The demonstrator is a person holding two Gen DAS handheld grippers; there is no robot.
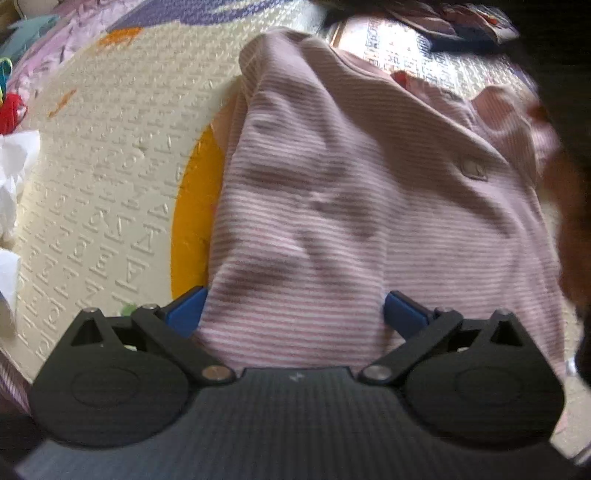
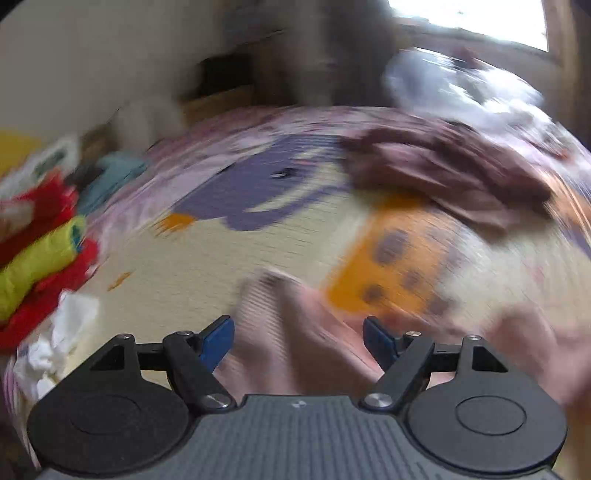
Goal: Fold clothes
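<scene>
On the cream embossed play mat [image 1: 110,177] lay the pink-and-white striped garment [image 1: 351,206], spread out ahead of the left gripper [image 1: 295,314] with a small grey snap or tag [image 1: 474,170] near its far right side; an orange patch [image 1: 192,218] of the mat's print showed just beside the garment's left edge. The left gripper pointed steeply down at the near hem; its blue fingertips [image 1: 188,310] stood wide apart on either side of a raised fold of the striped cloth, and whether the pads actually pressed on it could not be told from that view. At the left margin sat crumpled white cloth [image 1: 14,177] and something red [image 1: 13,110]; a dark blurred shape [image 1: 569,184] covered the right edge and hid that side of the garment.

The right wrist view was heavily smeared; the right gripper [image 2: 299,343] had its jaws open, with the same pink striped cloth lying loose below and between them, not pinched. Beyond it the mat carried a purple figure [image 2: 251,192] and an orange block with dark spots [image 2: 391,266]; a brownish-mauve garment [image 2: 443,177] lay further off to the right, well apart from the striped one. To the left was a heap of red and yellow clothes [image 2: 40,258], a teal piece [image 2: 114,173] behind it and white crumpled cloth [image 2: 62,332] in front; a whitish pile [image 2: 461,88] sat below a bright window [image 2: 469,18].
</scene>
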